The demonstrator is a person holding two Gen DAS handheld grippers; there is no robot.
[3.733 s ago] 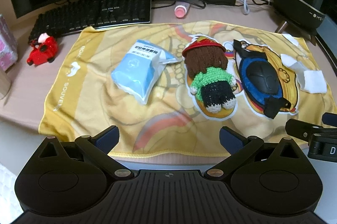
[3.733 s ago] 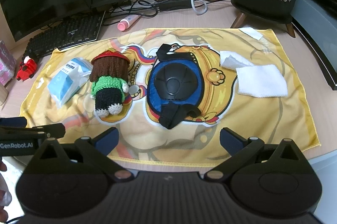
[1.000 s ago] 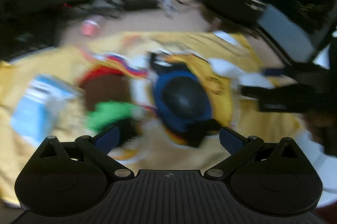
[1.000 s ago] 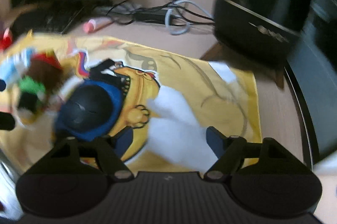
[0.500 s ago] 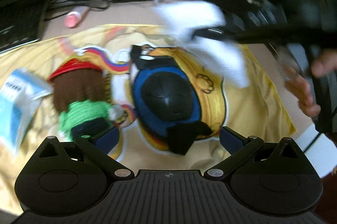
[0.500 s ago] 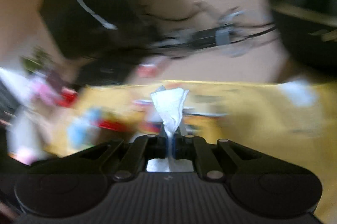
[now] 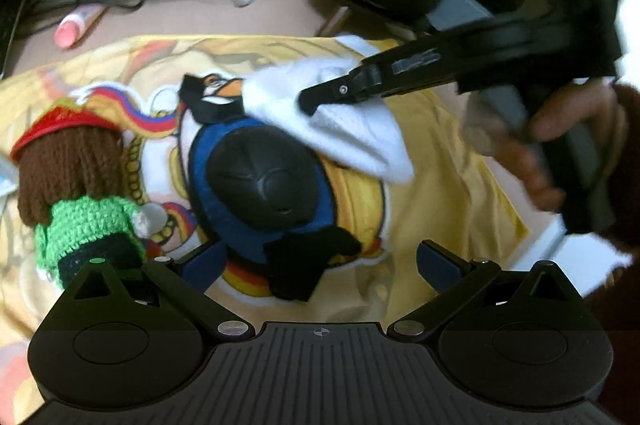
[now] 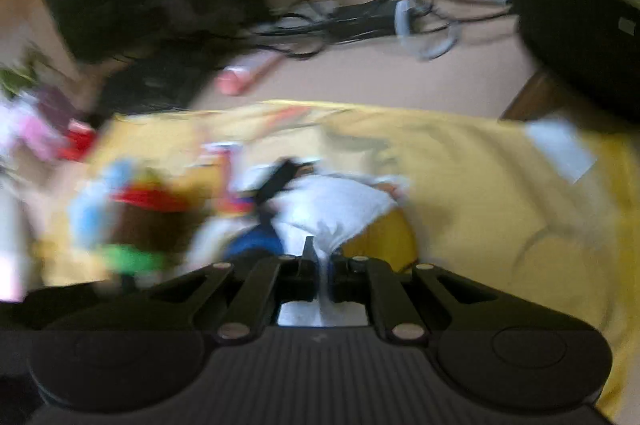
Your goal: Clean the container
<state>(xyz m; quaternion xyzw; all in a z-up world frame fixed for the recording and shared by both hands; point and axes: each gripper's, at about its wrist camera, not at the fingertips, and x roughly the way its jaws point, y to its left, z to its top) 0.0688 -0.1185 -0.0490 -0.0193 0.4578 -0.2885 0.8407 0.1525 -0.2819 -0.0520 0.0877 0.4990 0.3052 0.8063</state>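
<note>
Left wrist view: left hand-held gripper [image 7: 318, 259] is hovering near, fingers apart, empty, over the blue-black container [image 7: 260, 185] lying mid-mat. Right hand-held gripper [image 7: 306, 105] is clamping a white wipe [image 7: 352, 129] touching the container's far-right edge. Risk: wiping is pushing the unheld container sideways.

My left camera looks from the yellow cloth's [image 7: 452, 161] near edge toward the desk's back. My right camera, blurred, sits low over the same cloth; both share the white wipe [image 7: 352, 129].
</note>
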